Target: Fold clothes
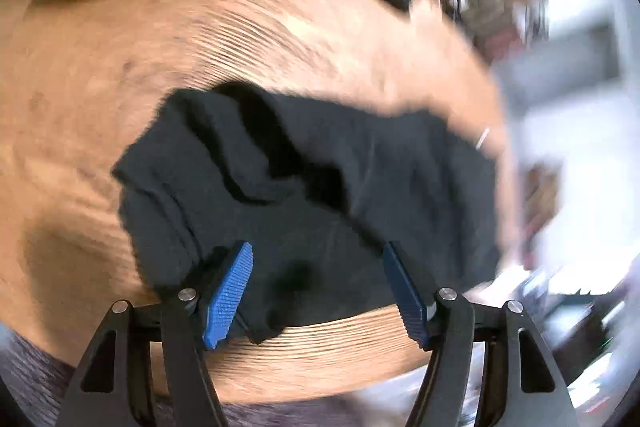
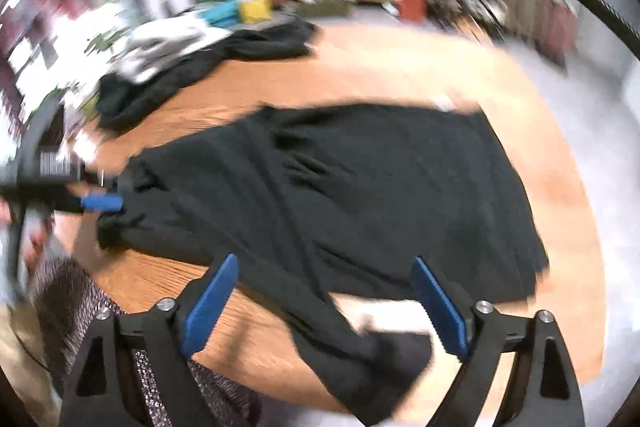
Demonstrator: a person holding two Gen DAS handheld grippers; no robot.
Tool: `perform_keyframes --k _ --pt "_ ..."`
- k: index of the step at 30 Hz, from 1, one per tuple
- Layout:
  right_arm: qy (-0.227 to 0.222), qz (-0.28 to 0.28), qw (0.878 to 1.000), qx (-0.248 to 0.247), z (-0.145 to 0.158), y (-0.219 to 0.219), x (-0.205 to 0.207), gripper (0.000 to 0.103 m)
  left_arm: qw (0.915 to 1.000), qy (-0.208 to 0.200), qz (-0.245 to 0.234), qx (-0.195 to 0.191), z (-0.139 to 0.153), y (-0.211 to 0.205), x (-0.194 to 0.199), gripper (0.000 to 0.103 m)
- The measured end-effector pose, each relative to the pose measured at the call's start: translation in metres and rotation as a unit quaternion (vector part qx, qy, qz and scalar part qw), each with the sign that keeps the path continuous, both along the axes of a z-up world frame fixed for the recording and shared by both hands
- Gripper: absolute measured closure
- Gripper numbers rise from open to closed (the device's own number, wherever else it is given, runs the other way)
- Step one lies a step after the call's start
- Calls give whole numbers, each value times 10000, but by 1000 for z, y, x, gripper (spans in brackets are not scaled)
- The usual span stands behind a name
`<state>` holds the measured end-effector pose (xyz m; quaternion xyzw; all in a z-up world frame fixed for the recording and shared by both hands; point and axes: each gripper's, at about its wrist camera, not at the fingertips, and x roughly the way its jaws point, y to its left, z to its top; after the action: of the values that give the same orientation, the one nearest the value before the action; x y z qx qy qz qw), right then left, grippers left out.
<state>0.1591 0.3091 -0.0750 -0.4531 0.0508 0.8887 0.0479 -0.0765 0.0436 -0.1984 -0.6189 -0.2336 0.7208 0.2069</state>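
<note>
Right wrist: black garment [image 2: 360, 187] below right tongs [image 2: 324, 303], agape; left tongs [image 1: 316, 291] agape above it.

Left claw [image 1: 318, 291] and right claw [image 2: 326, 305] both angle downward, blue pads spread apart, empty

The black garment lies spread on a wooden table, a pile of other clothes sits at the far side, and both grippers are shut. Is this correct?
Not quite. The black garment, wooden table and pile of clothes are right, but both wrist views show the left gripper and right gripper open, gripping nothing.
</note>
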Motion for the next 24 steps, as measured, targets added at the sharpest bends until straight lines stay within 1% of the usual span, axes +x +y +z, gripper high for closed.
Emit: perform_keyframes --k 2,5,7,8,10,11,14,15,17,19,21,23,24 --pt "62 450 9985 307 0 -29 -7 11 9995 -33 304 82 4 -13 9 33" --pt "-38 1093 9930 447 -30 -69 -23 11 9979 -242 569 201 1 -25 4 33" --pt "-90 1390 9887 561 -43 -87 -32 12 9932 -441 1029 321 1 -21 28 33" --pt "-81 1520 9863 642 -47 -96 -35 12 9910 -502 1185 367 2 -25 26 33" --pt "-64 1781 9807 803 -56 -115 -41 12 9845 -694 1514 545 1 -50 29 33" --pt "-57 1900 9779 875 -60 -124 -43 12 9824 -767 1607 565 1 -64 29 33" --pt "-104 2109 9722 1009 -70 -138 -56 12 9780 -939 1855 159 3 -78 40 33" --pt "-129 2158 9711 1012 -77 -145 -63 13 9773 -935 1896 -109 3 -78 42 33" --pt "-185 2311 9682 941 -88 -151 -72 15 9762 -836 1938 -497 5 -81 47 33" --pt "-150 2521 9634 904 -91 -160 -75 15 9732 -720 2078 -668 9 -85 53 33" --pt "-108 2716 9578 938 -96 -172 -80 15 9688 -668 2291 -674 12 -91 58 33" --pt "-36 2914 9519 944 -98 -183 -81 16 9648 -661 2501 -470 14 -99 64 33" --pt "-8 2989 9499 909 -99 -187 -81 16 9616 -662 2649 -278 13 -103 67 33"
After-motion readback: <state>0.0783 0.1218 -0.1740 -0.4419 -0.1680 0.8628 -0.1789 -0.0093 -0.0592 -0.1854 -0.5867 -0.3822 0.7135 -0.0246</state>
